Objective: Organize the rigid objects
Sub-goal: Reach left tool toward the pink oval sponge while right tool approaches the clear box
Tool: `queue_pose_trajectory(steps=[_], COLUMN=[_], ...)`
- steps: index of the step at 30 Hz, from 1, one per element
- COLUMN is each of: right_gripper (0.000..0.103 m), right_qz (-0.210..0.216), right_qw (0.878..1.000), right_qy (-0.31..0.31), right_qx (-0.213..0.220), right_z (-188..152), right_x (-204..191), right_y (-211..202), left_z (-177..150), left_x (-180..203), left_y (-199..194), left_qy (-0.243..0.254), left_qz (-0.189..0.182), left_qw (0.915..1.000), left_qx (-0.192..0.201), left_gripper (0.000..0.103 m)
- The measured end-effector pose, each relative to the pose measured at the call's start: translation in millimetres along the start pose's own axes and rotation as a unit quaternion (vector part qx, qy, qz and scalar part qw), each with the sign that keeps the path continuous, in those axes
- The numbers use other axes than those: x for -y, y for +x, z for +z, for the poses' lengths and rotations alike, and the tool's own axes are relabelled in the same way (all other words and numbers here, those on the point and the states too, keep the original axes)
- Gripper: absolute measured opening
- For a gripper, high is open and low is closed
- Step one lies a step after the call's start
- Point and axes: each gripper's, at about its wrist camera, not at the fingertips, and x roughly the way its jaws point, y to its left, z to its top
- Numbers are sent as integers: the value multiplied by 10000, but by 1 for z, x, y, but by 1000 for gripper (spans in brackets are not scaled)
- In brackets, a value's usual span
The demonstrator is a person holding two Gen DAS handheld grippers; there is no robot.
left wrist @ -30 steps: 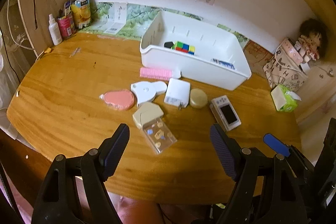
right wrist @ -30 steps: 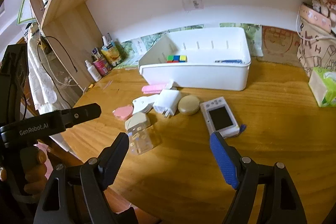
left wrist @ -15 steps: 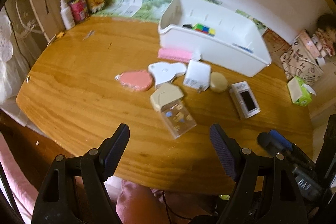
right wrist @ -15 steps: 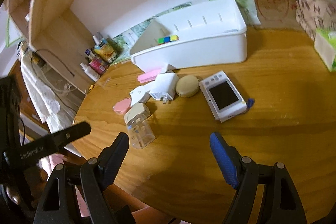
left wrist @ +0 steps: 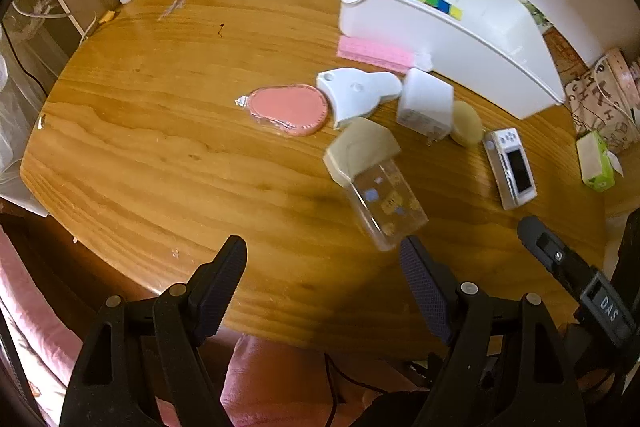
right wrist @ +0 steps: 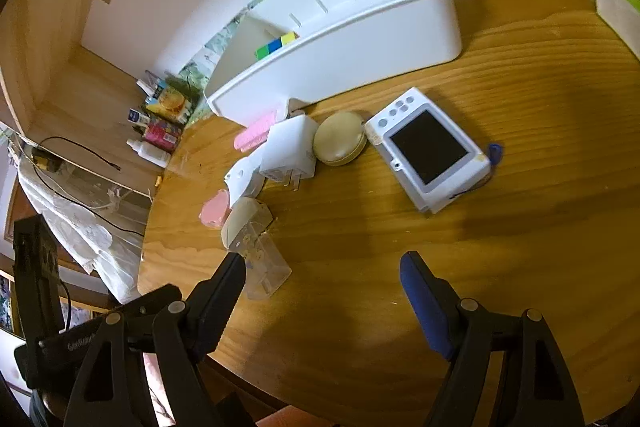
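A: Largest entry?
B: Wooden table (left wrist: pixel 160 131), filling most of both frames. Next, white bin (left wrist: pixel 472 39), upper right of the left wrist frame, upper centre of the right; coloured cube (right wrist: pixel 277 45) inside it, against the near wall.

A: Loose items?
B: All on the table in front of the bin. White handheld device (right wrist: pixel 428 149), screen up, centre right of the right wrist frame. Clear case with beige cap (left wrist: pixel 374 183), lying on its side, centre of the left wrist frame. Pink oval pad (left wrist: pixel 288 109) to its upper left. White rounded piece (left wrist: pixel 356 95) touching the pad's right edge. White charger (right wrist: pixel 289 149), prongs toward the camera. Pink strip (left wrist: pixel 374 53) just beside the bin's wall. Beige round disc (right wrist: pixel 340 143) between charger and handheld device.

A: Tools?
B: Left gripper (left wrist: pixel 322 287), lower frame, jaws wide, nothing between them. Right gripper (right wrist: pixel 320 291), lower frame, jaws likewise wide and empty; its left finger overlaps the clear case in the picture, contact uncertain.
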Motion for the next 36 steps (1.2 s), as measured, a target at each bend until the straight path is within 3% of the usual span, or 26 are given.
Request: queue_pose_trajectory(steps=[9,17,26,36], right_gripper=[80,80,80,80], right_qz=[33,-195,-546,-1140], right_qw=[9982,9882,9782,9768], right_qy=[-497,-1445,-1972,-1764], right_qx=[-338,-476,-369,-424], right_z=[10,9,-2,-16], right_x=[-36,-73,-100,-109], right_y=[31,48,55,73], left_z=[34,69,95,101], left_x=[-24,-33,-27,-23], left_y=[18,26,46,72], left_qy=[126,753,1862,2597], left_qz=[-12,-1,210,77], left_qw=[9991,9958,9798,9601], left_qx=[-409,-518,-692,-1032], left_gripper=[81,81,81,82])
